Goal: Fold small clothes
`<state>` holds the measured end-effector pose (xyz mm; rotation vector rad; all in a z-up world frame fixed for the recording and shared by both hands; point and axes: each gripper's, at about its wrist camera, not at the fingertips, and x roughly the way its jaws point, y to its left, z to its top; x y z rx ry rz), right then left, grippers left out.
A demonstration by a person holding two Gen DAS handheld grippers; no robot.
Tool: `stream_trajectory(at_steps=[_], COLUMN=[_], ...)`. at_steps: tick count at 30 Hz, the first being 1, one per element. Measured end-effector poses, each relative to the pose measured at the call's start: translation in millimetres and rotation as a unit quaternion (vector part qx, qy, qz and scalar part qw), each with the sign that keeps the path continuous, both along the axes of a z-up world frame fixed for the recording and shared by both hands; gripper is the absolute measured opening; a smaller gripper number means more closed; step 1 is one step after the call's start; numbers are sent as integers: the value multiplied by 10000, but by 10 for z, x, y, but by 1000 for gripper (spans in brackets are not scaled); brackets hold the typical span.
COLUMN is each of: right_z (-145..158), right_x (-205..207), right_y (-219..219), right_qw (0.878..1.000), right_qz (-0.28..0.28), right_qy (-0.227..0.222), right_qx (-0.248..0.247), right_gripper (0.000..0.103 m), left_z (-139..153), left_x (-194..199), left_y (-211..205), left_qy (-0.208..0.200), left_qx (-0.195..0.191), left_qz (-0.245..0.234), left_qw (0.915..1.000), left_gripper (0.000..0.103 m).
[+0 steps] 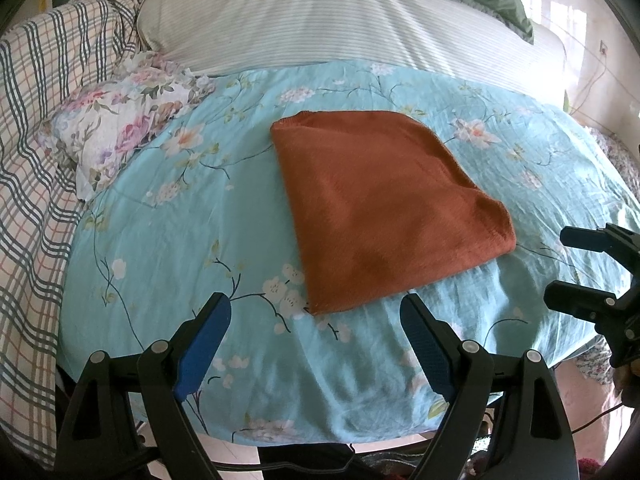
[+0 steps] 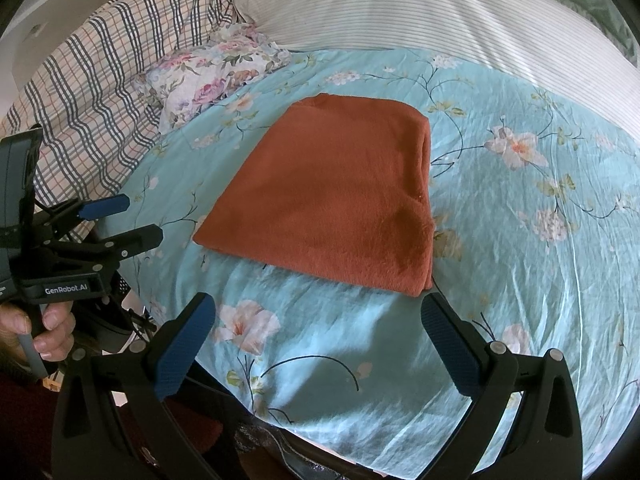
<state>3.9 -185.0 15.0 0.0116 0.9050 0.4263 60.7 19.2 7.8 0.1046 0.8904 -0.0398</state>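
Rust-orange cloth (image 1: 384, 208) lies folded flat on the bed's turquoise floral sheet (image 1: 168, 240), just beyond the left tool (image 1: 316, 320), whose blue pads stand wide with nothing between them. A floral pillow (image 1: 120, 120) sits far left.

From the right wrist, the same cloth (image 2: 332, 200) lies apart from the right tool (image 2: 318, 320), jaws wide and empty; the left tool (image 2: 132, 220) hangs at the left.
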Motion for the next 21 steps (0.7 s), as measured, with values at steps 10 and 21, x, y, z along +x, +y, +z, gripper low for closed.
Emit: stream_trajectory(at_steps=[10,21], right_z=[-6,17], right_x=[-6,-6], right_y=[1,10], right_qw=[10000,10000], right_qz=[-6,-11], right_qy=[-2,-15], right_qx=[5,9], right_gripper=[102,102], left_z=[5,4], left_x=[6,15], left_y=[-28,-52], left_qy=[-3,-5], left_qx=[2,9], left_qz=[-16,-12], left_qw=[10000,10000], left_gripper=[87,87])
